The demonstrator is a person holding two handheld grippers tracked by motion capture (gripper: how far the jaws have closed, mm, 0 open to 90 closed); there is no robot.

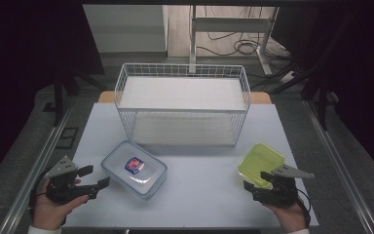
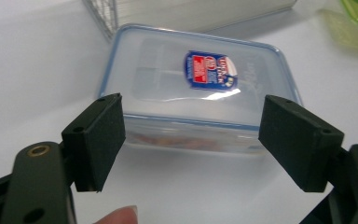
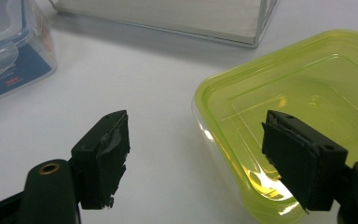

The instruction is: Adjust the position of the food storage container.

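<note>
High view: nearest the camera, 2 hands come in from the bottom edge, each carrying a claw. The left claw (image 1: 91, 179) sits at the front left of the white surface (image 1: 199, 195), jaws apart, pointing at the clear lidded container (image 1: 134, 168) just beside it but not touching. That container carries a blue and red label on its lid. The right claw (image 1: 258, 183) sits at the front right, jaws apart, at the near edge of the yellow-green container (image 1: 261, 163). Behind both stands a white wire basket (image 1: 182, 103) with 2 levels, well apart from the claws

Left gripper view: the 2 black jaws stand wide apart with nothing clamped; the clear lidded container (image 2: 198, 88) lies just ahead of them on the surface, its short side facing the jaws. A fingertip shows at the bottom edge

Right gripper view: the jaws stand apart, nothing gripped. The yellow-green container (image 3: 298, 107) lies on the surface with its near corner between the jaws; the right-hand jaw overlaps it, though contact cannot be told. The clear lidded container (image 3: 9, 51) sits at upper left
</note>
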